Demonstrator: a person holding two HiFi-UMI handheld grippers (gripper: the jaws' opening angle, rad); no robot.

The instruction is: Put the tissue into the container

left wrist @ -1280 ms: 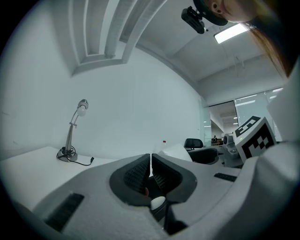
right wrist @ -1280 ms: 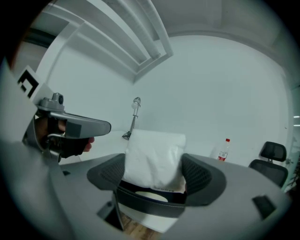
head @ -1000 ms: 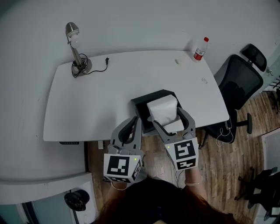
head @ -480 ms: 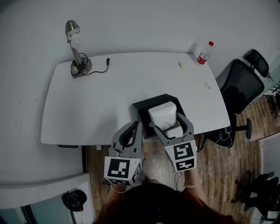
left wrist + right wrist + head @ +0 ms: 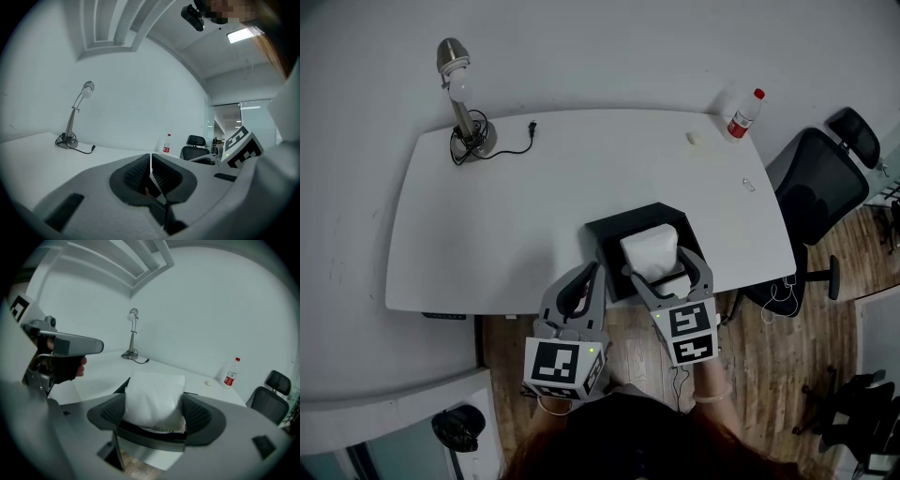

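A white tissue pack (image 5: 652, 249) (image 5: 153, 399) sits between the jaws of my right gripper (image 5: 659, 259) (image 5: 154, 414), which is shut on it. The pack hangs over the black open container (image 5: 609, 234) at the table's near edge; only a dark corner of the container (image 5: 123, 386) shows in the right gripper view. My left gripper (image 5: 587, 277) (image 5: 150, 174) is shut with nothing in it, just off the table's near edge, left of the container.
On the white table (image 5: 534, 206) a desk lamp (image 5: 461, 103) with its cable stands at the far left. A red-capped bottle (image 5: 743, 113) and a small pale object (image 5: 696, 139) lie at the far right. A black office chair (image 5: 820, 178) stands at the right.
The right gripper with the tissue pack has stayed over the container, dropping slightly lower. The head view has shifted a little. The left gripper holds its place.
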